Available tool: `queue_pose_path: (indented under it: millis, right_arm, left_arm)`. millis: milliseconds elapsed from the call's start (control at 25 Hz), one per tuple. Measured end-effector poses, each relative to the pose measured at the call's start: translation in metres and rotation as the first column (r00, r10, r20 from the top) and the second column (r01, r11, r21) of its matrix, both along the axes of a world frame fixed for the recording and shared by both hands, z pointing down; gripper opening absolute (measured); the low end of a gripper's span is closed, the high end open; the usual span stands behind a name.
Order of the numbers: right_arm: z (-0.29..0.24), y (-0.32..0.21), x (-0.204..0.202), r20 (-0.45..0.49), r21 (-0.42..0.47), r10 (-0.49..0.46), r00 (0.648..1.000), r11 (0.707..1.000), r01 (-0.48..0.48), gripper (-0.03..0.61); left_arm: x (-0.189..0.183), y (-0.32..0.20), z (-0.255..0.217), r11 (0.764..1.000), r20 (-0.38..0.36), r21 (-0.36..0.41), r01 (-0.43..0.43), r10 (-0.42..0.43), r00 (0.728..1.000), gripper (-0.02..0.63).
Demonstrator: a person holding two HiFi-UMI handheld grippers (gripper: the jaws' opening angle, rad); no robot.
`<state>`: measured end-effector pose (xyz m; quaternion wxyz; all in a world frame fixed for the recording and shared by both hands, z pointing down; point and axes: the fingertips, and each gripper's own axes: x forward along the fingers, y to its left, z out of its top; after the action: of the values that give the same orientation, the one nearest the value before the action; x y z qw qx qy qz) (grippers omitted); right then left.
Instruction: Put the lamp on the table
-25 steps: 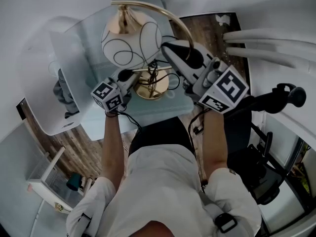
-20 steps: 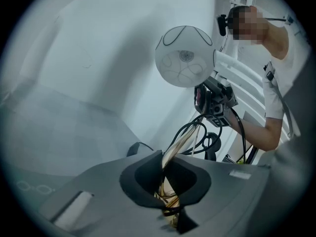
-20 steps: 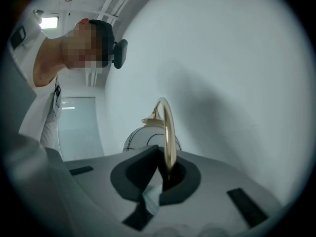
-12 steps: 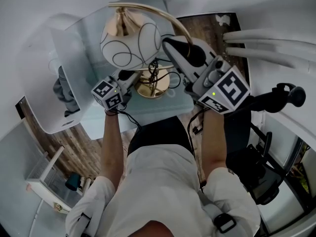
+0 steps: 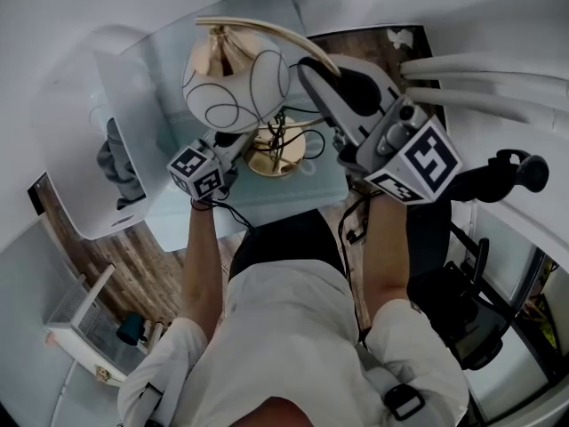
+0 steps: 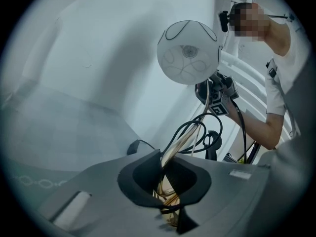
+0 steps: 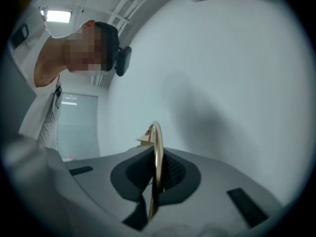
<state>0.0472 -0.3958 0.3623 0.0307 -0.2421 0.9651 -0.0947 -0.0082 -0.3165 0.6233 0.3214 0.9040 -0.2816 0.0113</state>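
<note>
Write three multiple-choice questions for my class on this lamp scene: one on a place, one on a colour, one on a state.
1. Where on the lamp does the right hand-held gripper grip?
A. the globe shade
B. the curved arm
C. the cord

2. What colour is the lamp's base?
A. gold
B. red
C. green

3. What is the left hand-held gripper doing?
A. standing wide open and empty
B. shut on the lamp's stem
C. gripping a cup

Answers:
1. B, since the right gripper view shows the thin curved arm running between its jaws.
2. A, since the round base shines gold in the head view.
3. B, since the left gripper view shows the stem pinched between its jaws.
</note>
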Motion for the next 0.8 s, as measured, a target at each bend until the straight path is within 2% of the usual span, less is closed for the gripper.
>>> queue_pose_path:
  millis: [320,520,600,640,800]
  right_arm:
    - [-0.004,0.005,-0.009,-0.008,-0.018,-0.004,1.000,1.000,0.004,0.000]
    - [-0.007,0.015,-0.029,-0.035,-0.003,-0.011,0.999,1.000,0.011,0.002]
    - [-0.006,0.015,-0.029,-0.030,-0.012,-0.009,1.000,1.000,0.009,0.002]
    - [-0.005,0.014,-0.028,-0.026,-0.017,-0.009,1.000,1.000,0.008,0.002]
    - [-0.004,0.018,-0.030,-0.025,-0.013,-0.020,0.999,1.000,0.020,0.002]
  left_arm:
    - [0.006,0.017,-0.002,1.000,0.061,0.007,-0.012,0.012,0.998,0.020]
    - [-0.006,0.029,-0.003,1.000,0.062,0.006,0.014,-0.014,0.998,0.028]
    - [-0.007,0.029,-0.007,0.999,0.036,0.009,0.033,-0.033,0.999,0.120]
    - [-0.007,0.028,-0.009,0.999,0.029,0.011,0.042,-0.042,0.999,0.138]
    - [-0.011,0.028,-0.013,0.997,0.060,0.024,0.075,-0.076,0.995,0.152]
